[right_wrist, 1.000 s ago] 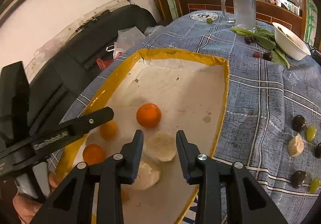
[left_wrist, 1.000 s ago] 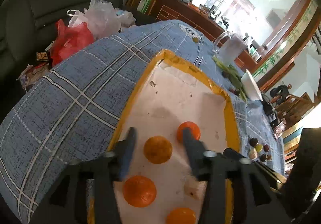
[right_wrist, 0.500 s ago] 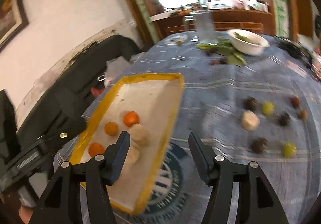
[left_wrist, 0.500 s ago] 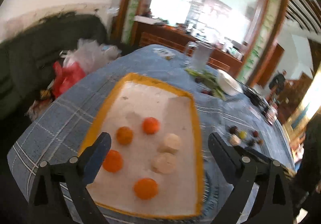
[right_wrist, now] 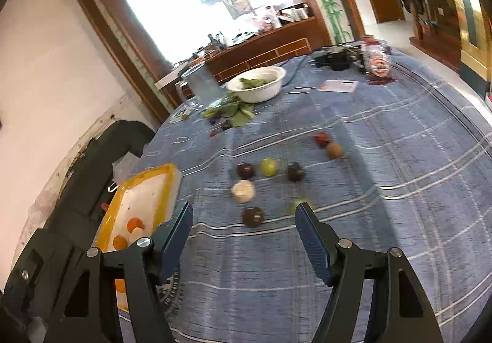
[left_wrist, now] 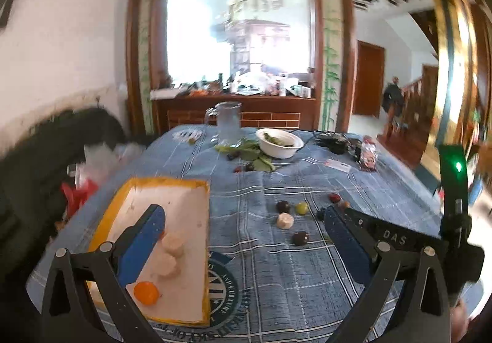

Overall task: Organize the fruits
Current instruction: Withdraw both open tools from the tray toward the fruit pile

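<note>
A yellow-rimmed tray (left_wrist: 206, 220) lies at the left of the blue checked tablecloth (left_wrist: 276, 275). It holds an orange (left_wrist: 146, 293) and two pale peeled fruits (left_wrist: 172, 243). Several loose small fruits lie to its right: a dark one (right_wrist: 252, 216), a pale one (right_wrist: 243, 191), a green one (right_wrist: 268, 166) and a red one (right_wrist: 322, 138). My left gripper (left_wrist: 243, 220) hangs above the tray's right edge, its jaws opening wide with nothing between them. My right gripper (right_wrist: 244, 213) hovers short of the loose fruits, jaws opening, holding nothing.
A white bowl (left_wrist: 279, 143) of greens, a glass jug (left_wrist: 229, 124) and loose leaves stand at the table's far side. Black cables and a packet (right_wrist: 378, 61) lie at the far right. A black sofa (right_wrist: 101, 173) with bags is left of the table.
Both grippers have opened and drawn back and up from the tray, leaving an orange and a pale fruit lying there. Both views have swung right, bringing the loose fruits into sight.
</note>
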A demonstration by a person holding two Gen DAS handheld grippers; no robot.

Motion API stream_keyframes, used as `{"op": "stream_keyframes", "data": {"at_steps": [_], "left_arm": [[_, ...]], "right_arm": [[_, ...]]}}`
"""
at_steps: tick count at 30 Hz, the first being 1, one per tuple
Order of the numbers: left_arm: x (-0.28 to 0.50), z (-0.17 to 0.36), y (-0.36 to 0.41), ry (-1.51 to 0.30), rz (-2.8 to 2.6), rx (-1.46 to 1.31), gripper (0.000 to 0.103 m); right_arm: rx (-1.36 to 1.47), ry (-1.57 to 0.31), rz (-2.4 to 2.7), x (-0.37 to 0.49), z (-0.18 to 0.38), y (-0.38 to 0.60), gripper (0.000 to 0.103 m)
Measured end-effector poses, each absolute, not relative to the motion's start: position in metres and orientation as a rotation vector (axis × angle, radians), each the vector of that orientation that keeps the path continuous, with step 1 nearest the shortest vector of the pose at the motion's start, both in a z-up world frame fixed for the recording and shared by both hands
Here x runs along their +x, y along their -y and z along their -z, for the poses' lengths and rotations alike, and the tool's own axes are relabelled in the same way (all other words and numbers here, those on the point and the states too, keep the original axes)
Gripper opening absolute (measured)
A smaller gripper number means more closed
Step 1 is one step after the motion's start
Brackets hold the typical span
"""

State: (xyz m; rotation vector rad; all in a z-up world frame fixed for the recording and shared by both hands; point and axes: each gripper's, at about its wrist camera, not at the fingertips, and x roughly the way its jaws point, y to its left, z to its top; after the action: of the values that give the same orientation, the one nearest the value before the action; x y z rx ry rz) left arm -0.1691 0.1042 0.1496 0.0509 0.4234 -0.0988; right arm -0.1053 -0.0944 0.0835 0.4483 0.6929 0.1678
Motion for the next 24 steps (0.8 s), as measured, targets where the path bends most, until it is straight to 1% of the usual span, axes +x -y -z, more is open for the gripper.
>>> {"op": "stream_keyframes", "data": {"at_steps": [6, 9, 14, 19, 24], "left_arm": [[-0.167, -0.14, -0.076, -0.42, 0.1, 0.151, 0.103], [-0.161, -0.131, -0.071, -0.449, 0.11, 0.164, 0.103], [-0.142, -0.114, -0.076, -0.537, 0.129, 0.117, 0.103], [-0.124, -0.103, -0.089, -0.622, 0.114, 0.044, 0.103], [-0.114, -0.092, -0.102, -0.67, 0.091, 0.006, 0.103]], "right_arm": [[0.438, -0.694, -0.142, -0.111, -0.074, 0.126, 0.073], [0.423, -0.704, -0.129, -0.114, -0.07, 0.137, 0.073], [0.394, -0.729, -0.109, -0.107, -0.066, 0.149, 0.073], [0.336, -0.723, -0.105, -0.099, -0.074, 0.158, 0.073], [0.301, -0.741, -0.121, -0.089, -0.07, 0.16, 0.073]]}}
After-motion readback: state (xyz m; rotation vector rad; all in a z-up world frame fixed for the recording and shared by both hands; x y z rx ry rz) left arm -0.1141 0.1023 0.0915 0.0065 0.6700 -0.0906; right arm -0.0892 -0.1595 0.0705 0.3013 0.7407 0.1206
